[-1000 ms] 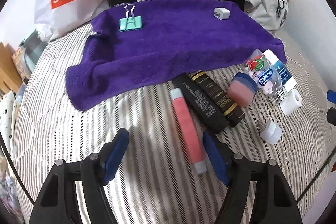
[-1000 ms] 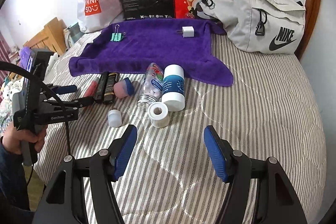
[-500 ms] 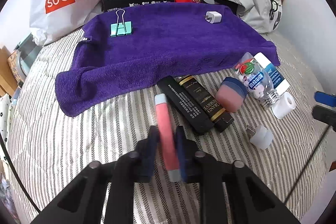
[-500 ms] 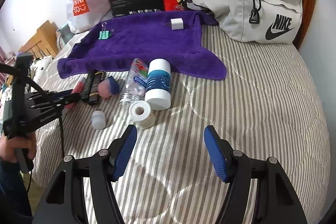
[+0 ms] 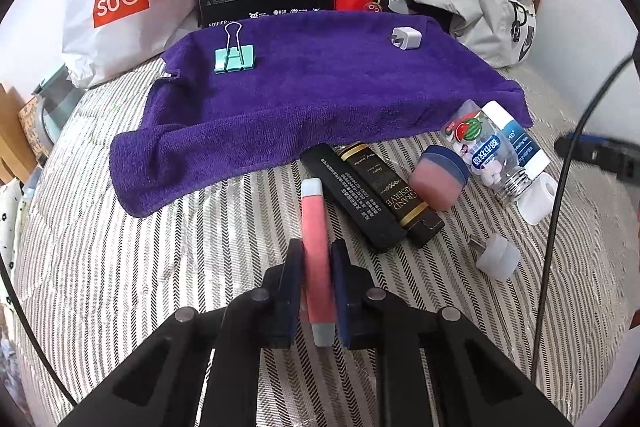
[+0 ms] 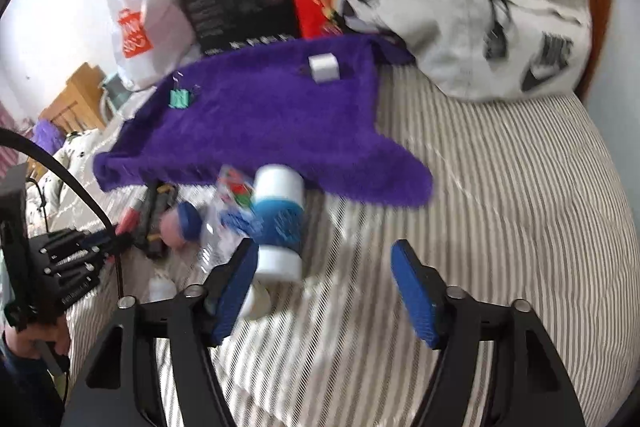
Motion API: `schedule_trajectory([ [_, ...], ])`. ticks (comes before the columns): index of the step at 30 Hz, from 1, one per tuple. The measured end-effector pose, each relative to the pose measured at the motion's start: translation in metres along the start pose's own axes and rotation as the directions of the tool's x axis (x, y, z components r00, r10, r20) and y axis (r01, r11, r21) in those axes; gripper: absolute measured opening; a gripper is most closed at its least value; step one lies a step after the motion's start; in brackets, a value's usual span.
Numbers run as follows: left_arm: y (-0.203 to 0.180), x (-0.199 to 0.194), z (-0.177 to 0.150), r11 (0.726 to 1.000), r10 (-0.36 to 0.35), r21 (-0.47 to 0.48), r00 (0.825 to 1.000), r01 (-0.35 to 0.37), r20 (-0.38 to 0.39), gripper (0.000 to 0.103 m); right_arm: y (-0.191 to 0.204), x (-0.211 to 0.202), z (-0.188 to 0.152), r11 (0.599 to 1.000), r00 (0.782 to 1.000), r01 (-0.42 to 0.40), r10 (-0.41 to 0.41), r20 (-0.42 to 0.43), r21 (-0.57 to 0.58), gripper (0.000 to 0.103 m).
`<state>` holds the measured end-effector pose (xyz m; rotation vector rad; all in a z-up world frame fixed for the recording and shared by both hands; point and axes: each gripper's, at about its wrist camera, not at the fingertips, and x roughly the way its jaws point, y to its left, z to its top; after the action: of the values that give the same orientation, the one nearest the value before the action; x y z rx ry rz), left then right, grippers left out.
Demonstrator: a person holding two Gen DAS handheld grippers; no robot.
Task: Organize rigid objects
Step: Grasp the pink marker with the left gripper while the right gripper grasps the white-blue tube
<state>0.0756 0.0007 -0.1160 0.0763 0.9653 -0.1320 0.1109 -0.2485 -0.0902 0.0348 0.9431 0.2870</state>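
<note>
Two items sit on the purple towel [image 5: 328, 87] so far, the clip [image 5: 234, 59] far left and the charger [image 5: 406, 39] far right, so plenty remains. Left gripper [image 5: 316, 259] is clamped on the pink tube [image 5: 316, 239], which points toward the towel's near edge. Just right lie two black boxes [image 5: 372, 199], a pink jar [image 5: 438, 179], a clear bottle [image 5: 480, 151] and small white pieces. Right gripper [image 6: 320, 279] hangs spread wide and empty, near the white-and-blue bottle [image 6: 278, 223]. Towel middle is bare, likely the easiest landing spot; bags crowd the far edge.
</note>
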Motion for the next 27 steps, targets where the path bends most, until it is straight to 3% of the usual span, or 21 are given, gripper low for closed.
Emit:
schedule_trajectory([
  [6, 0.000, 0.000, 0.001, 1.000, -0.003, -0.003, 1.000, 0.003, -0.002, 0.014, 0.016, 0.029, 0.011, 0.996, 0.997, 0.019, -0.025, -0.067, -0.083, 0.075],
  [12, 0.001, 0.000, 0.000, 1.000, -0.006, -0.008, 1.000, 0.006, 0.003, 0.014, 0.025, 0.048, 0.014, 0.987, 0.994, 0.067, -0.079, -0.078, -0.145, 0.072],
  [15, 0.002, 0.000, 0.000, 1.000, -0.013, -0.010, 1.000, 0.013, 0.005, 0.014, 0.029, 0.055, 0.017, 0.986, 0.994, 0.056, -0.070, -0.087, -0.155, 0.062],
  [17, 0.003, -0.001, -0.001, 1.000, -0.015, -0.010, 1.000, 0.015, 0.006, 0.014, 0.033, 0.061, 0.016, 0.986, 0.993, 0.031, -0.049, -0.107, -0.163, 0.042],
  [18, 0.003, -0.001, -0.001, 1.000, -0.016, -0.007, 1.000, 0.016, 0.006, 0.014, 0.036, 0.063, 0.015, 0.983, 0.992, 0.027, -0.048, -0.117, -0.179, 0.038],
  [27, 0.009, -0.001, 0.000, 0.998, -0.060, -0.012, 0.998, 0.060, 0.002, 0.014, 0.025, 0.055, 0.010, 0.977, 0.987, 0.052, -0.082, -0.141, -0.206, 0.036],
])
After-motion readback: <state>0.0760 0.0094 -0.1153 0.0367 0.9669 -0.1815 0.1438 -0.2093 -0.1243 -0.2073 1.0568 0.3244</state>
